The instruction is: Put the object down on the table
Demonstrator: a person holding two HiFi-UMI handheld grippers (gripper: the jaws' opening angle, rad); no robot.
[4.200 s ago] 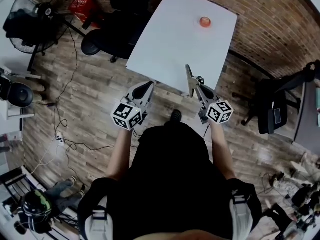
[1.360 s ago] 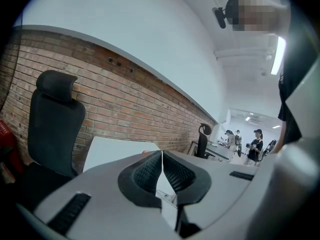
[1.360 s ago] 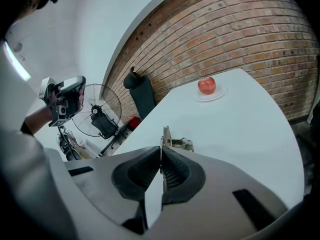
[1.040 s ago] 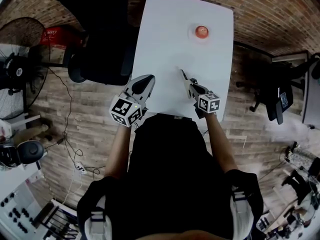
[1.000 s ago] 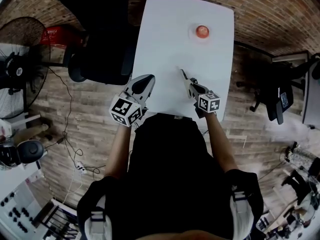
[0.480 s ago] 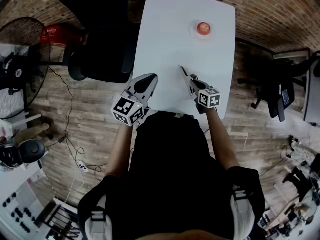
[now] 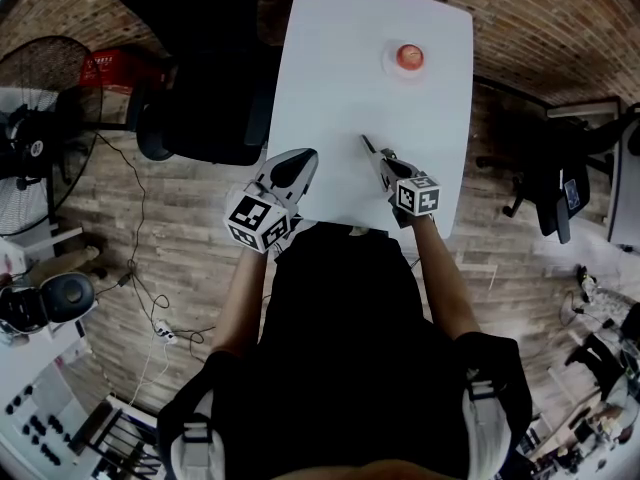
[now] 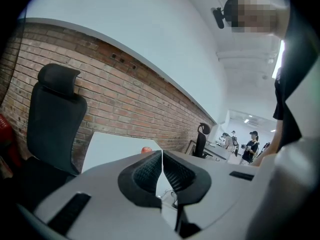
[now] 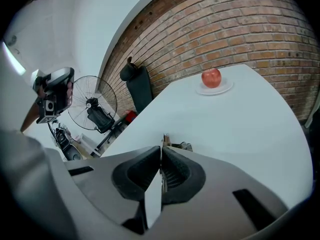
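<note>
My right gripper (image 7: 384,164) is shut on a thin knife-like tool (image 7: 367,147), whose metal tip sticks out forward over the white table (image 7: 340,78). In the right gripper view the tool (image 9: 164,141) shows edge-on between the closed jaws of that gripper (image 9: 161,159). My left gripper (image 7: 297,164) hangs over the table's near left edge, shut with nothing in it; its pads (image 8: 150,170) touch. A red apple (image 7: 409,56) sits on a small white plate (image 9: 223,89) at the far end of the table.
A black office chair (image 7: 200,58) stands to the left of the table, and its backrest (image 8: 55,119) shows in the left gripper view. A floor fan (image 7: 40,108) is at the far left. A brick wall (image 9: 235,29) runs behind the table.
Since the earliest frame the person has stepped up to the table, bringing both grippers over its near edge. In the last second they have hardly moved.
</note>
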